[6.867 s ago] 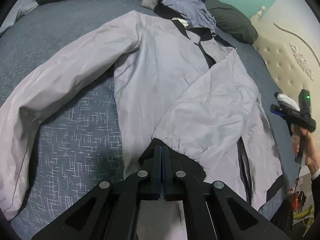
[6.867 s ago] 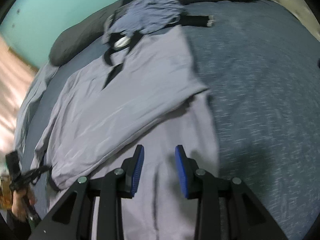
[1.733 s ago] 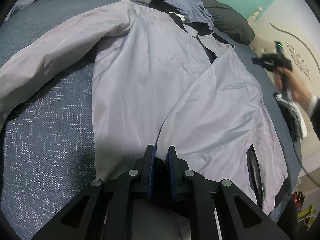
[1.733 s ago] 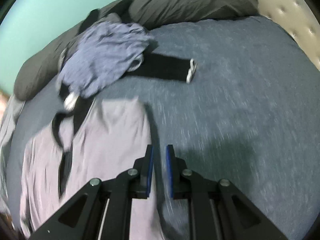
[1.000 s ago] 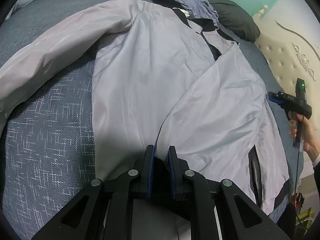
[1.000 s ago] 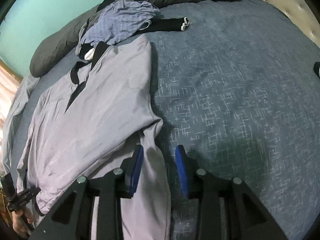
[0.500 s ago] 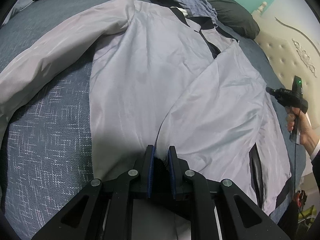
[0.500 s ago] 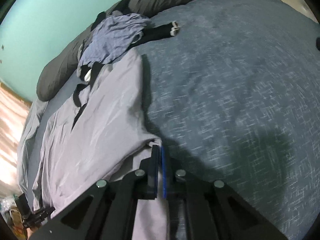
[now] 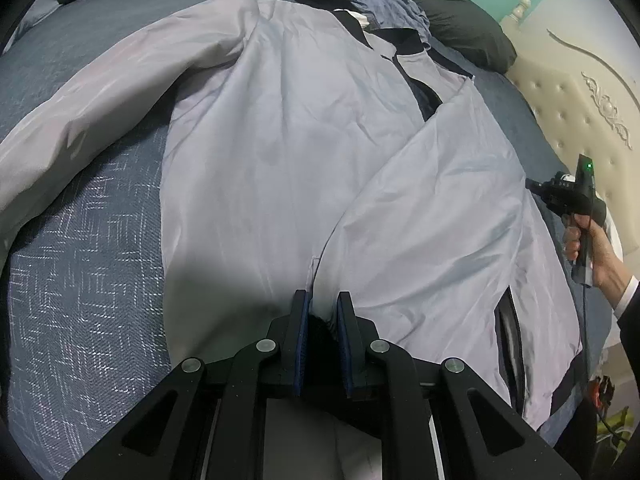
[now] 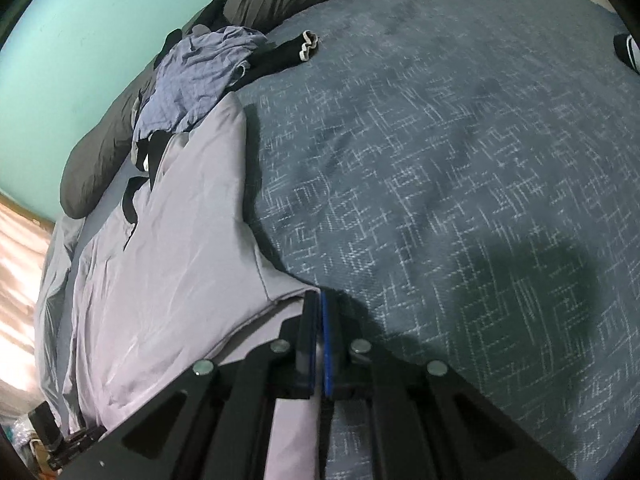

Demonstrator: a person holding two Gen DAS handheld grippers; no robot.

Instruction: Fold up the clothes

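Note:
A light grey jacket (image 9: 288,152) with black collar and trim lies spread on the blue bedspread (image 9: 80,264). Its right sleeve is folded across the body, while the left sleeve stretches out to the left. My left gripper (image 9: 323,308) is shut on the dark cuff of the folded sleeve at the near end. In the right wrist view my right gripper (image 10: 320,300) is shut on the jacket's (image 10: 180,260) side edge, with pale cloth between its pads. The left wrist view shows the right gripper (image 9: 534,188) in a hand at the jacket's right edge.
A crumpled blue striped shirt (image 10: 200,76) and other clothes are piled by the jacket's collar, against dark pillows (image 9: 460,36). A black sock (image 10: 288,56) lies beyond them, and another dark item (image 10: 628,52) is at the right rim. A cream tufted headboard (image 9: 580,100) borders the bed.
My right gripper has come down to the jacket's side edge and its jaws have shut on the cloth. My left gripper has stayed still, holding the cuff.

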